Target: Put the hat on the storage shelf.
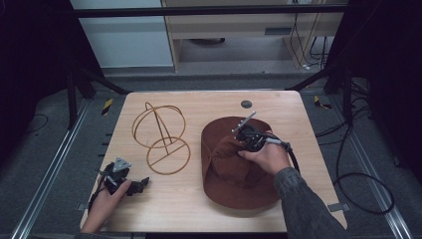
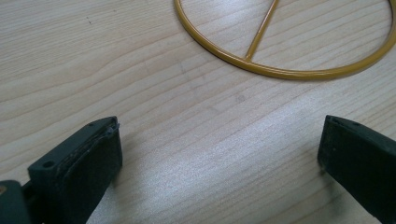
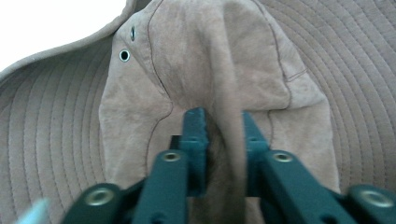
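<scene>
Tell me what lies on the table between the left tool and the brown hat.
In the high view, the gold wire stand, by its ring base, lies between the left tool and the brown hat; nearer the front edge the table is bare wood.

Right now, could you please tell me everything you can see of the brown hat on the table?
The brown hat is a soft, wide-brimmed piece that looks like suede or brushed cloth. Its brim carries rings of stitching, and the crown has two small metal eyelets on one side. It lies crown up on the right half of the wooden table, brim flat, apart from the wire stand. The right tongs pinch a fold of the crown between their jaws.
</scene>
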Available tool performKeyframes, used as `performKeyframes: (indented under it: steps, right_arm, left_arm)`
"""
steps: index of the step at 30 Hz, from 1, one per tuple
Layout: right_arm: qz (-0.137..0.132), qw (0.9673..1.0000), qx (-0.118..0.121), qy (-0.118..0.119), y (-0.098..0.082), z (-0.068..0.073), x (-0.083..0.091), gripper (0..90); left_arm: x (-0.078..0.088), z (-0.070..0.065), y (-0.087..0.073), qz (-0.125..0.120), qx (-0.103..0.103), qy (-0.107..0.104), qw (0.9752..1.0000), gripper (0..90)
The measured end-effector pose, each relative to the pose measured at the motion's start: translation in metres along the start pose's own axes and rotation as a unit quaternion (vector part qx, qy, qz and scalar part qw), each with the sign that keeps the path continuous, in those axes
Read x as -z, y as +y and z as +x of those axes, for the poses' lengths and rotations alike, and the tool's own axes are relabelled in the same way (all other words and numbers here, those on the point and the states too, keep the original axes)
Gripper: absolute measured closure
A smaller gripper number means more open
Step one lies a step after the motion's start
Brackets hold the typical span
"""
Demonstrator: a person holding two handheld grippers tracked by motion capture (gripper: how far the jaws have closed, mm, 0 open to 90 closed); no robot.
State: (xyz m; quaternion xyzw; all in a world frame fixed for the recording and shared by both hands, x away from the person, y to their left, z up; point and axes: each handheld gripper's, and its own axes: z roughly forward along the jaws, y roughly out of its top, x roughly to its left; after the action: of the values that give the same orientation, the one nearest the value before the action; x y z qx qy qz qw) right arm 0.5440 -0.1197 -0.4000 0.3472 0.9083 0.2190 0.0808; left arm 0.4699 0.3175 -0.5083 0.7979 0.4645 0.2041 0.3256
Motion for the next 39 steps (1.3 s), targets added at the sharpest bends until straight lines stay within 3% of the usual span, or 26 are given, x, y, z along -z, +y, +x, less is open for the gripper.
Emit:
performKeyframes:
  steps: [3, 11, 22, 30, 39]
  right_arm:
    - [-0.006, 1.0000, -0.001, 0.007, 0.000, -0.002, 0.002, 88.3]
    - [-0.030, 0.9994, -0.008, 0.016, -0.002, -0.007, 0.013, 89.0]
    - [-0.074, 0.9972, -0.006, 0.012, 0.003, -0.006, 0.047, 89.0]
    - [-0.120, 0.9927, -0.003, 0.012, 0.006, 0.000, 0.069, 89.0]
    - [-0.153, 0.9883, 0.003, 0.008, 0.008, 0.006, 0.083, 89.0]
  left_arm:
    - [0.000, 0.000, 0.000, 0.001, -0.002, 0.000, 1.0000, 0.0]
    - [0.000, 0.000, 0.000, 0.001, -0.001, 0.000, 1.0000, 0.0]
    - [0.000, -0.001, 0.000, 0.000, 0.001, -0.001, 1.0000, 0.0]
    - [0.000, -0.001, 0.000, -0.001, 0.002, -0.001, 1.0000, 0.0]
    - [0.000, -0.001, 0.000, -0.001, 0.002, -0.002, 1.0000, 0.0]
